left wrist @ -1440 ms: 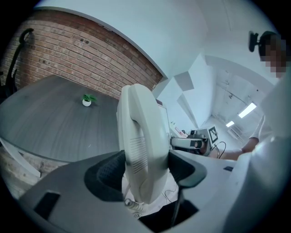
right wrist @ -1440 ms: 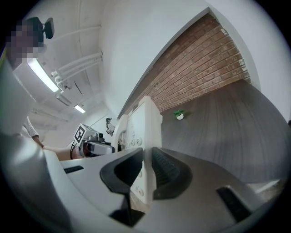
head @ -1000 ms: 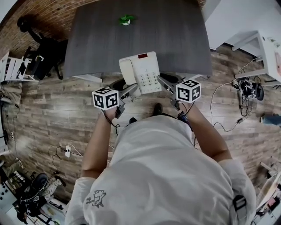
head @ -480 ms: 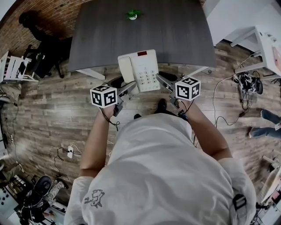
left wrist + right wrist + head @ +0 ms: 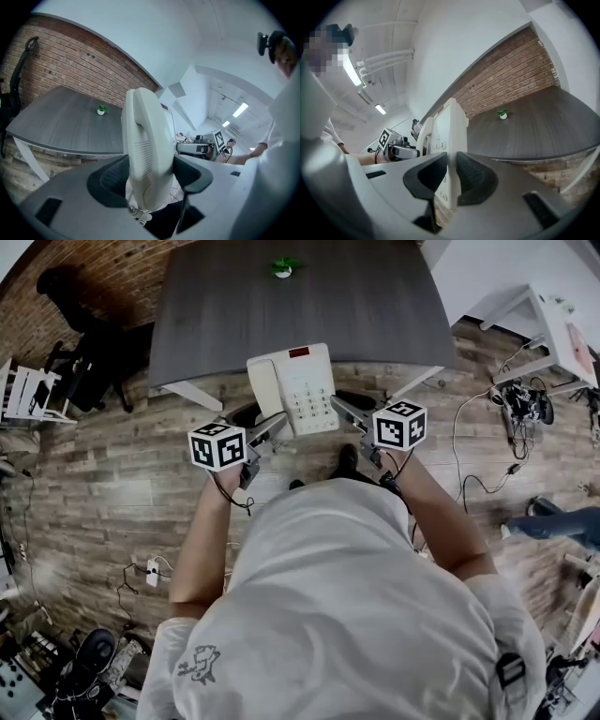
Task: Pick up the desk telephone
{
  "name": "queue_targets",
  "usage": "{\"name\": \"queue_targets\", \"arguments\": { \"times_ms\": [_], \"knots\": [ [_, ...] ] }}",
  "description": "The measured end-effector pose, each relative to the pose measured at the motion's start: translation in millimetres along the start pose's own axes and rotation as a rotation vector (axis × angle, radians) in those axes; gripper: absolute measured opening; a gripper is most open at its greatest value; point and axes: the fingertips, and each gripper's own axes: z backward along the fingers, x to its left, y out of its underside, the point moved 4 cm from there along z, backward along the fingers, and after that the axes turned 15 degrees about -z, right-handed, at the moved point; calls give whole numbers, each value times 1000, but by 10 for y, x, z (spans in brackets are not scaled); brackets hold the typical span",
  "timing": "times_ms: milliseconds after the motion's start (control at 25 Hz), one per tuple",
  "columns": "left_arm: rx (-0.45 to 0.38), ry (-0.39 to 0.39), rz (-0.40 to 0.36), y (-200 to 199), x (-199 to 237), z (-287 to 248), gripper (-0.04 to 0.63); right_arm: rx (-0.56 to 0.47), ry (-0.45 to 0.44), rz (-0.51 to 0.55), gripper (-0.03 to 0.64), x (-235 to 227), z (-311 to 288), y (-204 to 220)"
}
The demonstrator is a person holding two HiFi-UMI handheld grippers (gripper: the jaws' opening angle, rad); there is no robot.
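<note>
1. The desk telephone (image 5: pixel 298 388) hangs between two claws at the near edge of the tabletop (image 5: pixel 356 315). In the head view it lies half over the tabletop and half over the wood floor (image 5: pixel 103 484), and it looks lifted clear rather than resting.
2. The left claw (image 5: pixel 270 428), at the telephone's 7 o'clock, is clenched wide around the handset (image 5: pixel 146 140). The right claw (image 5: pixel 343 411), at 4 o'clock, is pinched narrow on the thin edge of the keypad side.
3. To do this well, both grips should probably stay level with each other so the body does not twist. The squeeze on the handset should stay firm, since it likely sits loose in its cradle and could slip out. The curled cord (image 5: pixel 139 214) dangles under the left claw and may snag.
4. Edges: the tabletop rim runs just behind the telephone at 12 o'clock. One table leg (image 5: pixel 192 395) stands at 9 o'clock and another at 3 o'clock.
5. Room: a small potted plant (image 5: pixel 283 266) stands well apart at 12 o'clock, and cables (image 5: pixel 469 460) lie on the floor at 3 o'clock. The space above and toward the person looks free.
</note>
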Motion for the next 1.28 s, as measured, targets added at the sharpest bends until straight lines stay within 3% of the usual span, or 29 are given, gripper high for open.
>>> {"name": "queue_targets", "arguments": {
  "times_ms": [480, 1280],
  "knots": [
    [-3, 4, -1, 203, -183, 374, 311, -6, -5, -1, 67, 320, 67, 349],
    [12, -8, 14, 235, -174, 356, 311, 30, -12, -7, 67, 281, 43, 361]
  ]
}}
